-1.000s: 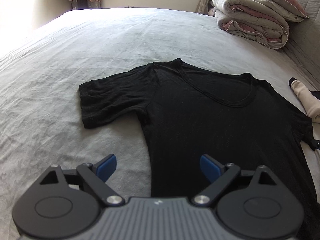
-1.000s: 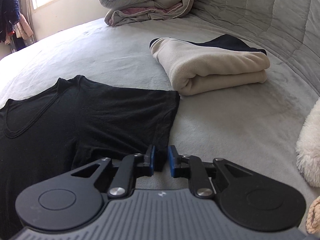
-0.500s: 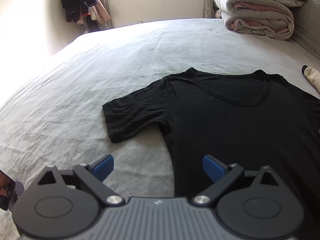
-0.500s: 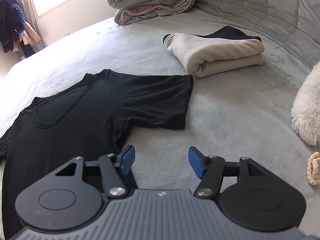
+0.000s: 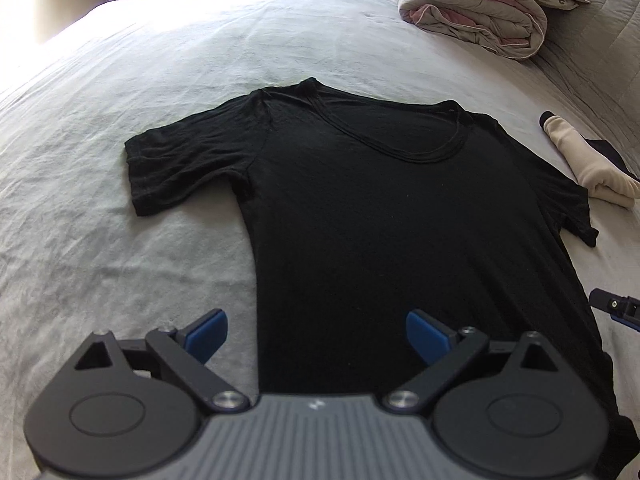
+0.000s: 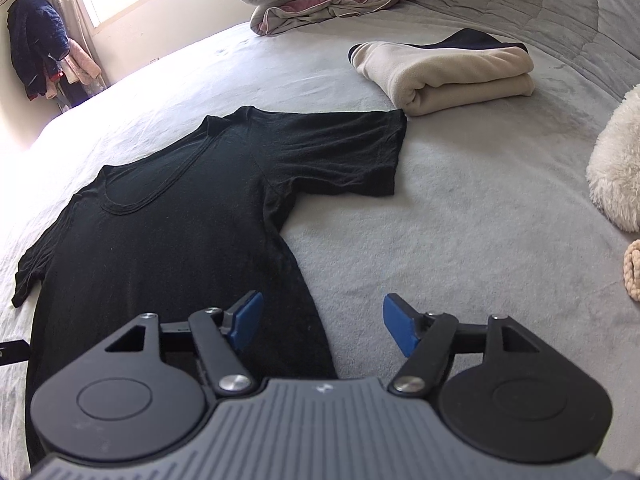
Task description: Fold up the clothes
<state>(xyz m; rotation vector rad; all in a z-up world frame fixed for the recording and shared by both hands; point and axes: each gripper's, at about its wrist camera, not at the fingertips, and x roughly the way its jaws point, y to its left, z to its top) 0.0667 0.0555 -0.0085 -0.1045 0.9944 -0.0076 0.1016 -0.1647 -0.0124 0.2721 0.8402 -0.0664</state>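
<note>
- A black short-sleeved cotton T-shirt [image 5: 400,208] lies spread flat, front up, on the pale grey bed cover [image 5: 120,240], neckline pointing away from both cameras and both sleeves laid out to the sides.
- The left gripper [image 5: 316,336] hangs with its jaws spread wide and holds nothing; its blue pads [image 5: 206,335] straddle the shirt's left side edge near the hem, one over bare cover, the other over black cloth.
- The right gripper [image 6: 322,326] is likewise released and empty, straddling the shirt's right side edge low down; whether either claw touches the fabric cannot be told.
- Left of the shirt the grey cover runs bare and wrinkled to the bed's edge: wide room there.
- On the right, the sleeve hem [image 6: 396,156] ends just beside a folded cream fleece garment with a dark layer on top [image 6: 448,74]; touching or not cannot be told.
- Farther right sit a fluffy white cushion [image 6: 616,168] and a beige knitted piece [image 6: 634,268], with a band of bare cover between them and the shirt.
- Beyond the neckline lies open cover, then a rolled grey and pink quilt [image 5: 476,8] at the bed's far end.
- Dark and pink clothes hang [image 6: 40,60] beside a bright window.
- No containers show.
</note>
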